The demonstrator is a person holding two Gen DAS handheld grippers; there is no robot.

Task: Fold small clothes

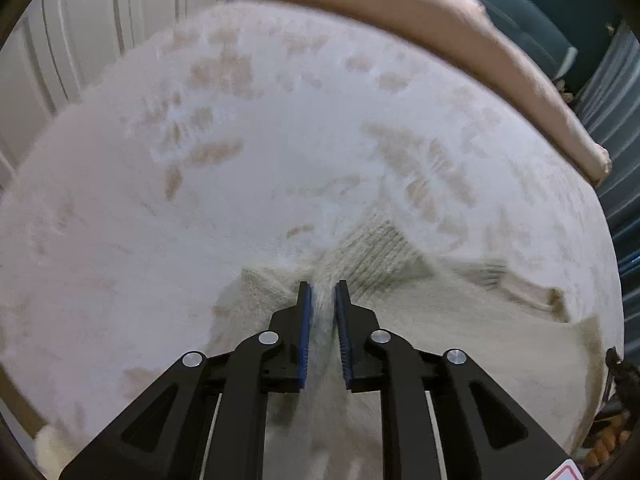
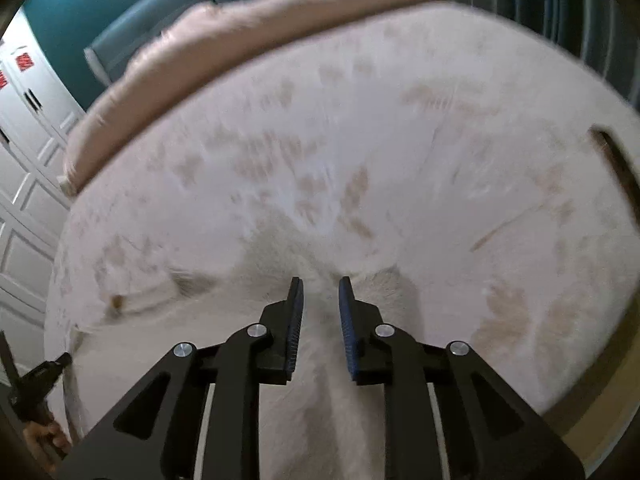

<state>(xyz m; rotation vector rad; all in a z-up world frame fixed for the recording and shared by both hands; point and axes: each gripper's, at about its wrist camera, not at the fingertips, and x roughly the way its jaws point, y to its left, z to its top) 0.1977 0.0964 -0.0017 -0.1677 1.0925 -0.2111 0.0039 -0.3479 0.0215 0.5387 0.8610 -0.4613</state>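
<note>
Presently, both the left gripper (image 1: 322,285) and the right gripper (image 2: 320,280) are clenched on the cream knit garment (image 1: 376,256) lying at the near edge of the bed (image 1: 248,128); thin pinches risk slipping during lifting, spoiling the fold.

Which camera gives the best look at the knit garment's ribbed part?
The left wrist view: the ribbed knit of the cream garment shows sharply just beyond the left hand-held gripper. The right wrist view is blurred; its garment shows no ribbing.
</note>
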